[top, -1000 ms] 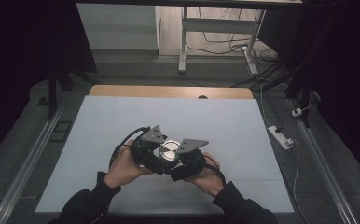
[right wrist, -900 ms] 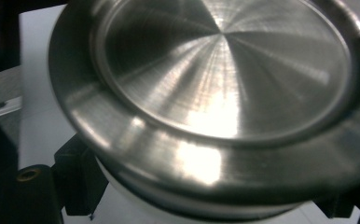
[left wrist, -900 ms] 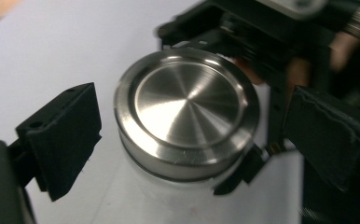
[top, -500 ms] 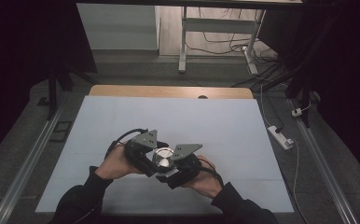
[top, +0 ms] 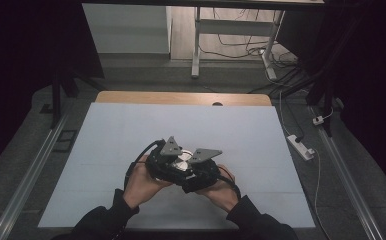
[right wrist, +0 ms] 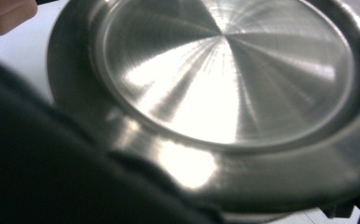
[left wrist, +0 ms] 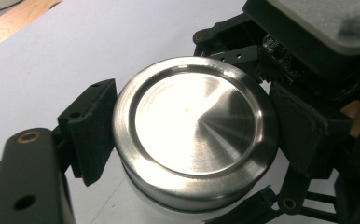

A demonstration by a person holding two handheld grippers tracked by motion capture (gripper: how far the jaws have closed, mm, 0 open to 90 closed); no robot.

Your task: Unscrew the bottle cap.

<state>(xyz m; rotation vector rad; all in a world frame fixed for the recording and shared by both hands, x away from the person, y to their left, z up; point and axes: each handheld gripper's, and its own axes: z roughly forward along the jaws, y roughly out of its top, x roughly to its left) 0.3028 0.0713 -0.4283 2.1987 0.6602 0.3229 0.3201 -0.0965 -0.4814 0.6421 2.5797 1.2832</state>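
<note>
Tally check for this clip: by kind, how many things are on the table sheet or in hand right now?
Round brushed-steel lid on a white container: 1
White container under that lid: 1
Black two-jaw grippers closed on it, left gripper and right gripper: 2
Pale grey table sheet: 1
Total: 5

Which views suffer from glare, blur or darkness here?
High view: dark surroundings, evenly lit table. Left gripper view: sharp, with streaky glare on the steel lid. Right gripper view: very close and soft, bright glare on the lid, a dark blurred mass across the lower left.
</note>
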